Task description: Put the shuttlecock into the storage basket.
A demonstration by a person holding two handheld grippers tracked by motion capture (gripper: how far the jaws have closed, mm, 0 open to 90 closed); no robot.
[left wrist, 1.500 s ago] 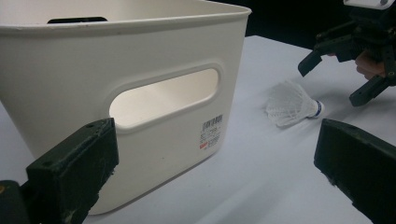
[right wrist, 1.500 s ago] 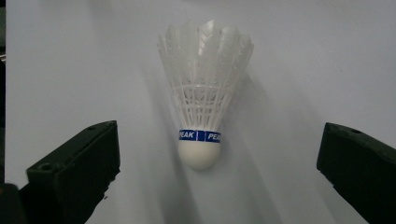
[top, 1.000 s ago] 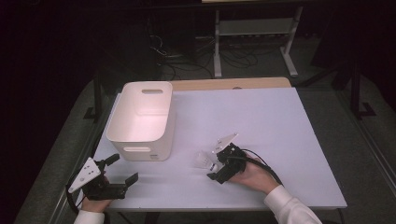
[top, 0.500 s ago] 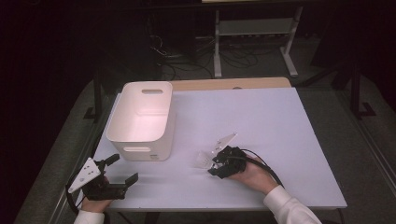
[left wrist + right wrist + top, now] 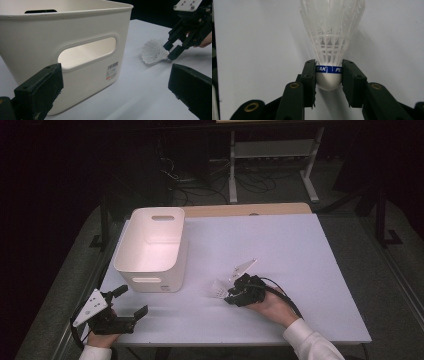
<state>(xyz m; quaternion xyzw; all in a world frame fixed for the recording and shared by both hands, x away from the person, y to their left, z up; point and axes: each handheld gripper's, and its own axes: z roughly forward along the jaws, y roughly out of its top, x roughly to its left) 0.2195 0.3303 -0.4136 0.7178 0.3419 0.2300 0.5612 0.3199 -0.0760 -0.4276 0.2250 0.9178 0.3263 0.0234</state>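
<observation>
A white plastic shuttlecock (image 5: 218,290) lies on its side on the white table (image 5: 280,245), skirt toward the bin. My right gripper (image 5: 229,296) is shut on its cork base. In the right gripper view, the jaws clamp the cork at its blue band (image 5: 328,70), and the shuttlecock's skirt (image 5: 329,32) points away from me. The left gripper view also shows the shuttlecock (image 5: 152,51) in the right gripper (image 5: 170,51). My left gripper (image 5: 131,301) is open at the table's front left corner, holding nothing and facing the bin's near wall (image 5: 75,37).
A white plastic bin (image 5: 150,280) with handle cut-outs stands at the left of the table, with nothing visible inside. A wooden board (image 5: 250,210) lies along the table's far edge. Dark floor, cables and a metal stand (image 5: 270,150) lie beyond it.
The right hand has shifted only slightly while at the shuttlecock, which stays in the same spot. The left gripper has not moved.
</observation>
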